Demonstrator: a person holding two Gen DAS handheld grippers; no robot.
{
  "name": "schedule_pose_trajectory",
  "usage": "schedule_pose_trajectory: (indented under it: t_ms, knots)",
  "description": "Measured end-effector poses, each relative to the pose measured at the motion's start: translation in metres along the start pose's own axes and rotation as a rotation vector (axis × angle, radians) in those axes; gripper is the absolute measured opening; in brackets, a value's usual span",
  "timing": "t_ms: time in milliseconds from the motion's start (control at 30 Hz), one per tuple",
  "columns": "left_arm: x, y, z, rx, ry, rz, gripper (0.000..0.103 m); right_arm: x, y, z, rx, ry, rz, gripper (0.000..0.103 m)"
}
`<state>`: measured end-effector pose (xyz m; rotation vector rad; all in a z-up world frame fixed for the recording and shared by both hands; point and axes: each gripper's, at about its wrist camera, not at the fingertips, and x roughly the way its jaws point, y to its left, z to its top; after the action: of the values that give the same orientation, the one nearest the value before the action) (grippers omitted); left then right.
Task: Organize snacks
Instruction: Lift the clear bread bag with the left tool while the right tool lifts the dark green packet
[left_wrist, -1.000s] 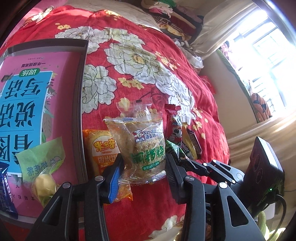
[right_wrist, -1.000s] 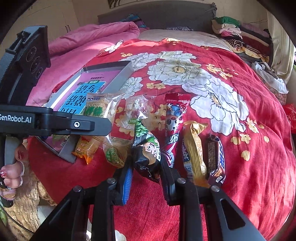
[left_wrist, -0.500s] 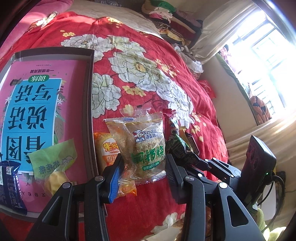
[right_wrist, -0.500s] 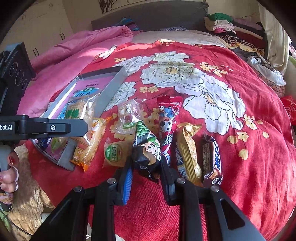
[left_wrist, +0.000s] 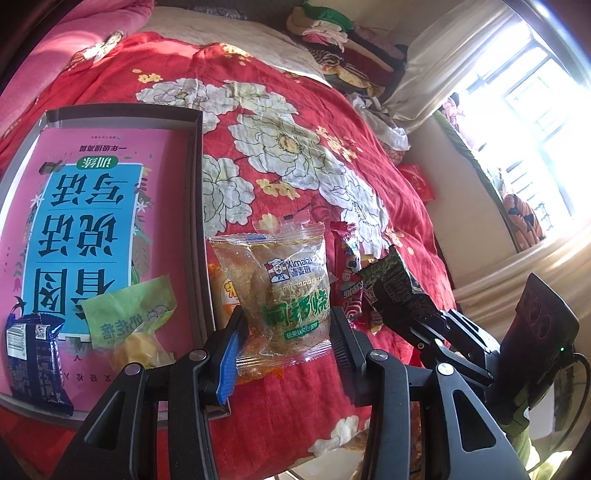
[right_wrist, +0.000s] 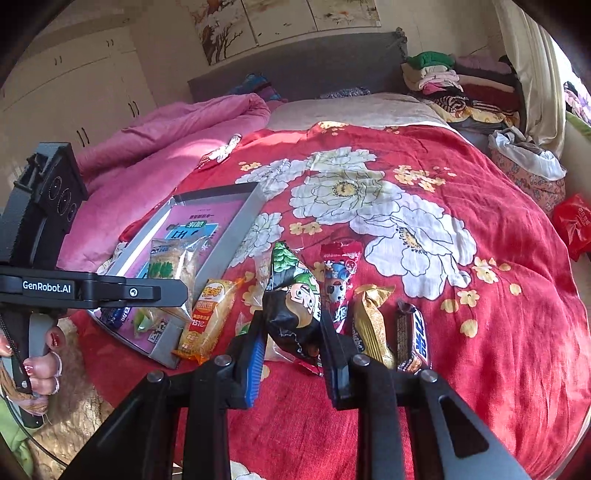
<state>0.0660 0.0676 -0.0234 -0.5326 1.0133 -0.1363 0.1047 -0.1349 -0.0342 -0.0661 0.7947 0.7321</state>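
A bed (right_wrist: 498, 295) with a red floral cover fills both views. On it, at about nine o'clock in the left wrist view, lies a shallow grey tray (left_wrist: 197, 177) lined with a pink and blue printed sheet. Two snacks lie in the tray at its near end: a green-wrapped sweet (left_wrist: 129, 317) and, at its left, a dark blue packet (left_wrist: 33, 362).

The left hand-held gripper (left_wrist: 284, 332) is closed on a clear cake packet (left_wrist: 284, 291) with green lettering, held above the bed just right of the tray's edge. The packet looks light and soft; the cake inside would likely crumble under a hard squeeze, so the lower seam or sides are the safest place to hold. The film may be slippery.

The right hand-held gripper (right_wrist: 291, 339) is closed on a black and green cartoon packet (right_wrist: 295, 306), pinched across its lower half and lifted off the bed. It seems puffy and light, and probably crushes easily.

Loose on the bed, outside the tray, lie an orange packet (right_wrist: 210, 317) at eight o'clock in the right wrist view, a red cartoon stick (right_wrist: 338, 280) near the centre, then a gold bar (right_wrist: 371, 325) and a dark chocolate bar (right_wrist: 415, 336) side by side towards four o'clock. All look small, light and easy to pinch mid-length.
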Motion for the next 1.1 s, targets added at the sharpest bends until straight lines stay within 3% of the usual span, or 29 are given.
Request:
schedule_pose_trajectory:
  t_ms: [700,1100]
  knots:
    - [-0.033,0.019,-0.007,-0.032,-0.043,0.022,0.046,-0.006,0.036,-0.002,-0.080,-0.016,0.031,0.028]
    - [-0.063,0.043,-0.006,-0.083,-0.108,0.051,0.046,-0.009,0.043,0.001,-0.070,-0.031,0.053,0.027]
